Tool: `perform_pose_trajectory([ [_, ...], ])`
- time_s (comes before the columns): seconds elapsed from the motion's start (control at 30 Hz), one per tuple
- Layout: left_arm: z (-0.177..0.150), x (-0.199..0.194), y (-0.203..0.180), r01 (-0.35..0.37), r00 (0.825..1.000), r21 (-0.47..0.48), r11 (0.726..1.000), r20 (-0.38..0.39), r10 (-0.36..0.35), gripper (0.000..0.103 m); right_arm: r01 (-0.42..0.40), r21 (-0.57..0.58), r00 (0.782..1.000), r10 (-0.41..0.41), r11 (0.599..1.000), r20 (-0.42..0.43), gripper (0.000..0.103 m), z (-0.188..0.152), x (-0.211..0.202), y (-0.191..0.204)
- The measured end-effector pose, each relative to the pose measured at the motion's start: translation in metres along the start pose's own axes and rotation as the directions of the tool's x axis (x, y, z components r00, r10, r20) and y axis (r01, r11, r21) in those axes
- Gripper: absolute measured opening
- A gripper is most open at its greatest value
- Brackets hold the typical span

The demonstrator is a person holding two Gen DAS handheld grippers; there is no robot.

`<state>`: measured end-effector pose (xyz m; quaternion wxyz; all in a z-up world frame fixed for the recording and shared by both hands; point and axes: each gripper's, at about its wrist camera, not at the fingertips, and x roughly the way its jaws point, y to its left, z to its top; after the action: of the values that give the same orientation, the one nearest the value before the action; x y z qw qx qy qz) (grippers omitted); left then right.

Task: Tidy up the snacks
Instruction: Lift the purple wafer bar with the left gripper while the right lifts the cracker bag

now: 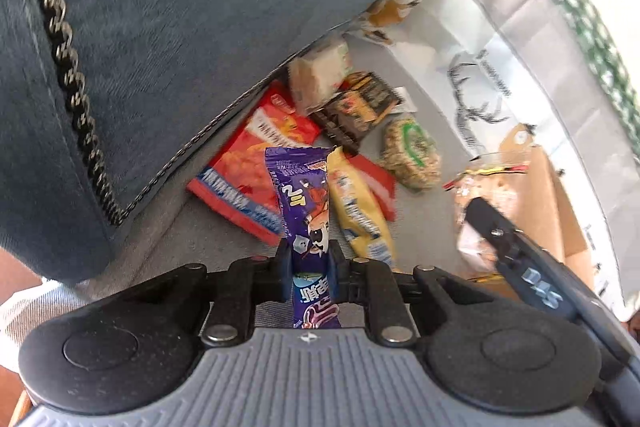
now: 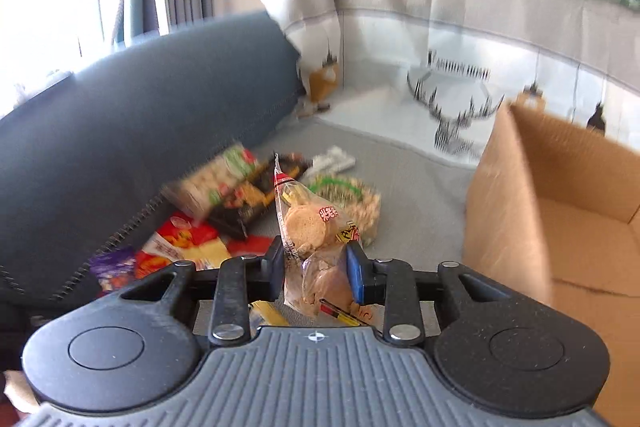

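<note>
— Closest in on the left side: what's between those fingers?

— Left gripper (image 1: 310,269) is clenched on a purple snack packet (image 1: 304,203), which stands upright out of the jaws above the grey sofa seat (image 1: 224,247). The gripper points forward and down toward the snack pile: a red chip bag (image 1: 256,163) against the blue cushion (image 1: 180,27), a yellow packet (image 1: 360,207) just beside the purple one, and a round rice cake pack (image 1: 412,155) farther off.

— And the right one?

— Right gripper (image 2: 316,267) is grasping a clear bag of brown biscuits (image 2: 312,227), pinched near its lower half, top tilted left. It is held level over the seat, with the open cardboard box (image 2: 520,207) to its right.

— Is the right gripper visible from the left camera?

— Yes, at the right edge, in front of the box.
</note>
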<state>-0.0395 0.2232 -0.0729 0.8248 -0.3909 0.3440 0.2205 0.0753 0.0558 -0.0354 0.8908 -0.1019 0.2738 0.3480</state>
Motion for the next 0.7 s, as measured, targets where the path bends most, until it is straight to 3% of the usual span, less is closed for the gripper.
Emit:
perform_pose_trajectory([
  [0.2, -0.002, -0.013, -0.008, 0.101, 0.994, 0.074, 0.992, 0.038, -0.104, 0.018, -0.013, 0.038, 0.991, 0.008, 0.999, 0.131, 0.032, -0.001, -0.064, -0.013],
  [0.4, -0.006, -0.036, -0.027, 0.163, 0.980, 0.150, 0.975, 0.087, -0.177, 0.018, -0.013, 0.069, 0.964, -0.006, 0.998, 0.267, 0.033, -0.014, -0.123, -0.033],
  [0.7, -0.009, -0.072, -0.045, 0.262, 0.949, 0.190, 0.946, 0.126, -0.288, 0.018, 0.031, 0.218, 0.933, -0.106, 0.976, 0.343, 0.033, -0.035, -0.168, -0.089],
])
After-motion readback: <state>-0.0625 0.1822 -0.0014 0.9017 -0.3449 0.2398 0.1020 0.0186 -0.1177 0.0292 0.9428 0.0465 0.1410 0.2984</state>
